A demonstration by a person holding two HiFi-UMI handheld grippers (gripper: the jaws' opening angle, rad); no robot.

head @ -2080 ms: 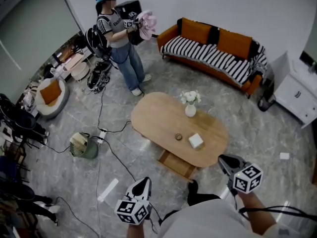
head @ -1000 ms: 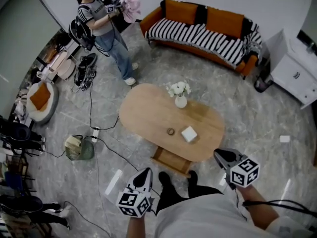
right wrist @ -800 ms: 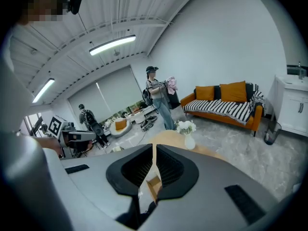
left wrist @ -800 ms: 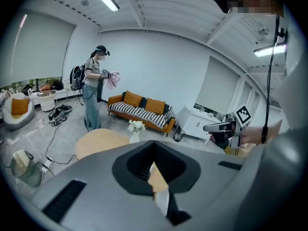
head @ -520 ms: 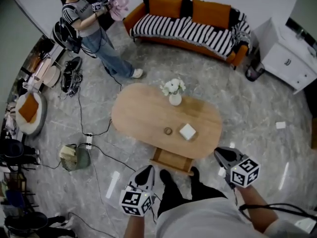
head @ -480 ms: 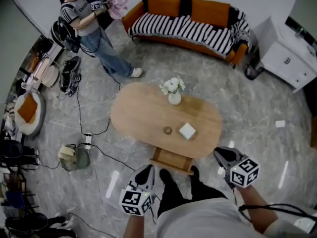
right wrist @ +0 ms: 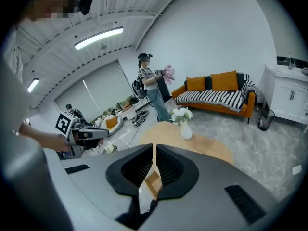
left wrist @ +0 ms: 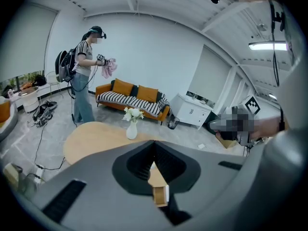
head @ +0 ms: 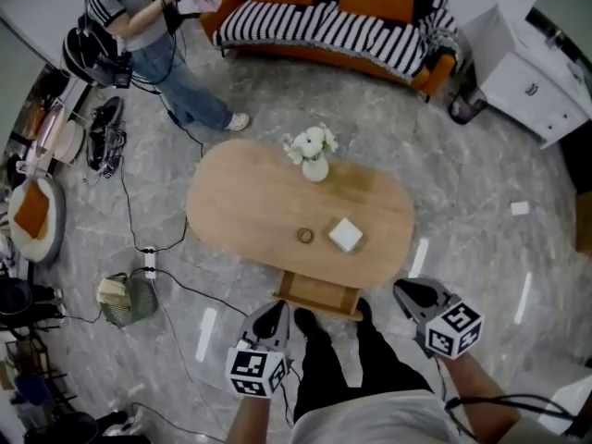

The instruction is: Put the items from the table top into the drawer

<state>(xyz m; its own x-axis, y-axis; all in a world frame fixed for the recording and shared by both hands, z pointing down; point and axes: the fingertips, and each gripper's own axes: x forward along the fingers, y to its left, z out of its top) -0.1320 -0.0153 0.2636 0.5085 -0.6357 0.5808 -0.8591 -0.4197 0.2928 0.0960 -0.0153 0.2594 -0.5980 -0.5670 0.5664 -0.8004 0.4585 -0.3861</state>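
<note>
Fingers [left wrist: 132,166] of left gripper [head: 274,314], right gripper [head: 408,292] together; white box [head: 345,234], brown ring [head: 304,236]

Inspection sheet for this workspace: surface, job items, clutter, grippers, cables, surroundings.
Surface: oval wooden table; its drawer is pulled open at the near edge.
Job's things: small ring and white box lie side by side on the table, apart.
Clutter: vase of white flowers on the table's far side.
Grippers: left gripper and right gripper both shut, empty, short of the table.
Cables: dark cables trail over the floor left of the table.
Surroundings: orange sofa, white cabinet, a person standing near the sofa.
</note>
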